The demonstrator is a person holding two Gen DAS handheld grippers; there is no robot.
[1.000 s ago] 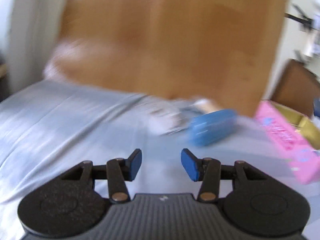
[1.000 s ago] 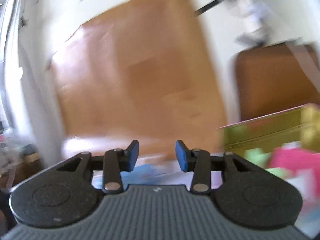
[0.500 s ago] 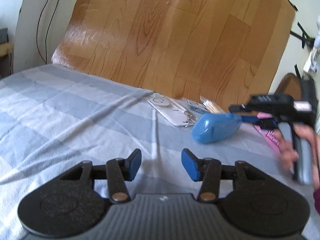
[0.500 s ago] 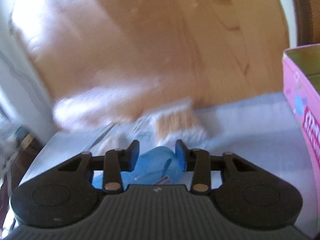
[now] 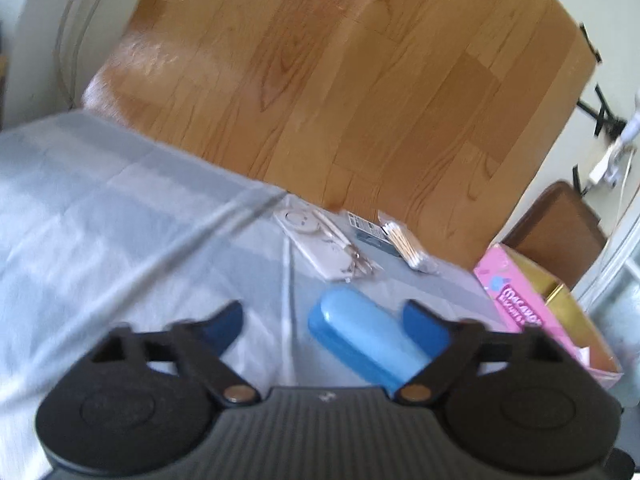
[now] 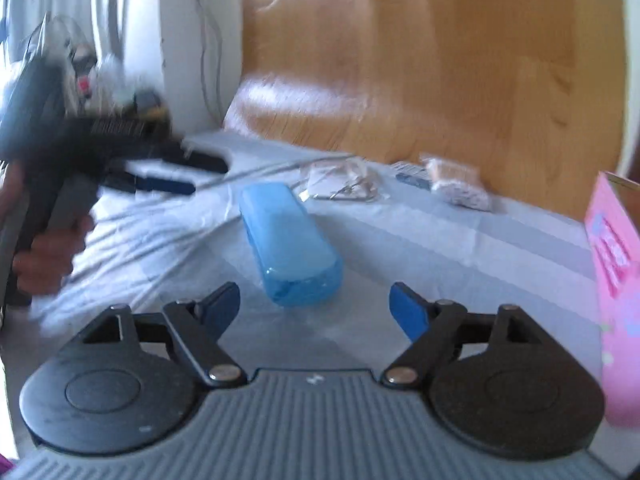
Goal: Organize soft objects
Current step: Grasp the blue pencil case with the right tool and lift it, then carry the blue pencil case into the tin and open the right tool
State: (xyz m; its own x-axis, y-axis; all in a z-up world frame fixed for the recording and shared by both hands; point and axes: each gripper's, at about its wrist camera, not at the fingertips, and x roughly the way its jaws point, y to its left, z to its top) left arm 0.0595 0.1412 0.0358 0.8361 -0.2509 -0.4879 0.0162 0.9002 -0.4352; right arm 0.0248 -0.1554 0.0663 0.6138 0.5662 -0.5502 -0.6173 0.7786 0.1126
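Now both grippers' fingers (image 6: 408, 312) wider.

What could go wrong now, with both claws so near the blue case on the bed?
1. Both claws are opening around the oblong blue plastic case; the left claw and right claw might collide or tug it between them.
2. The wrinkled pale blue sheet could get pinched along with the case.
3. The open pink cardboard box sits close, so a swing might knock it.
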